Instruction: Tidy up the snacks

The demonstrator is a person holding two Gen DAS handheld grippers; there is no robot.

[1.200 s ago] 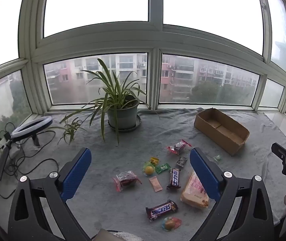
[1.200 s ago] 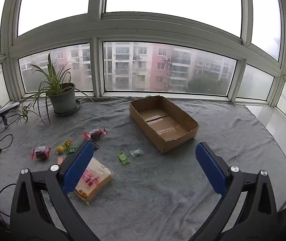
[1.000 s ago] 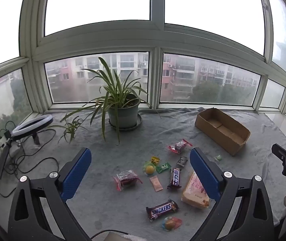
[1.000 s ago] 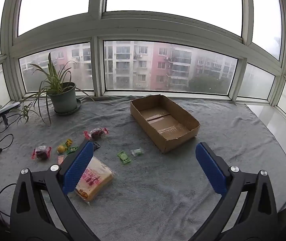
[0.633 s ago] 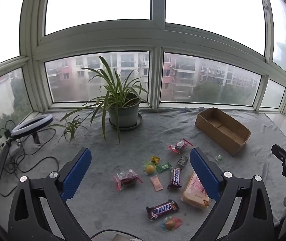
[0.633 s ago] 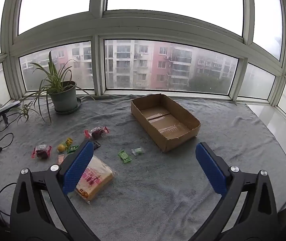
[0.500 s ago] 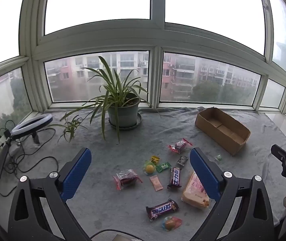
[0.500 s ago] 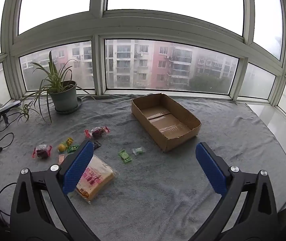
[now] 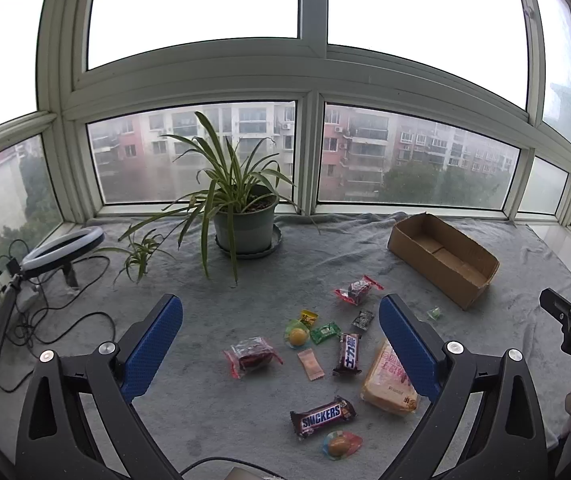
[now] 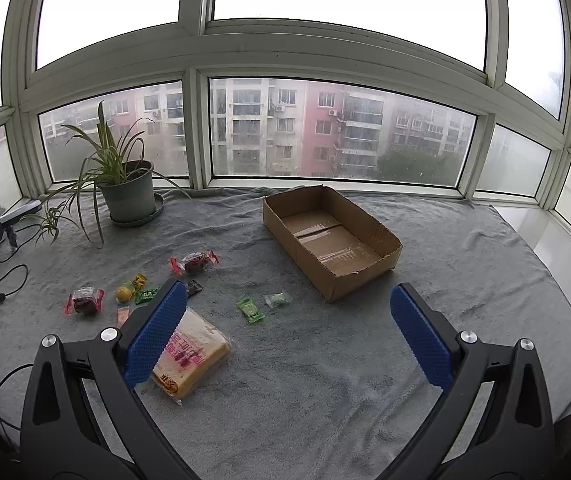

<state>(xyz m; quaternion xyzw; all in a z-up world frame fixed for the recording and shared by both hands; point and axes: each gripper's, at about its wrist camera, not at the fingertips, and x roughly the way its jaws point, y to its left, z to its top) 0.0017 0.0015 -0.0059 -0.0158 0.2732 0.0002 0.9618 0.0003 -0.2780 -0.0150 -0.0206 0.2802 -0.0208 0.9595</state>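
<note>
On the grey blanket (image 10: 325, 380) by the windows:
Snickers bar (image 9: 322, 416): "SNICKERS" legible, lying flat near the left gripper.
Second dark bar (image 9: 348, 354): white lettering, too small to read.
Bread pack (image 10: 189, 354): pink print I cannot read; partly behind the right gripper's left finger.
Green candies (image 10: 250, 310): between the bread pack and the cardboard box (image 10: 331, 236).
Cardboard box: open, holding no snacks.
Left gripper (image 9: 281, 344): raised above the snacks, jaws spread wide, holding nothing.
Right gripper (image 10: 287, 330): raised, jaws spread, holding nothing; "DAS" shows on its body in the left view.
Potted plant (image 9: 245, 220): behind the snacks.
</note>
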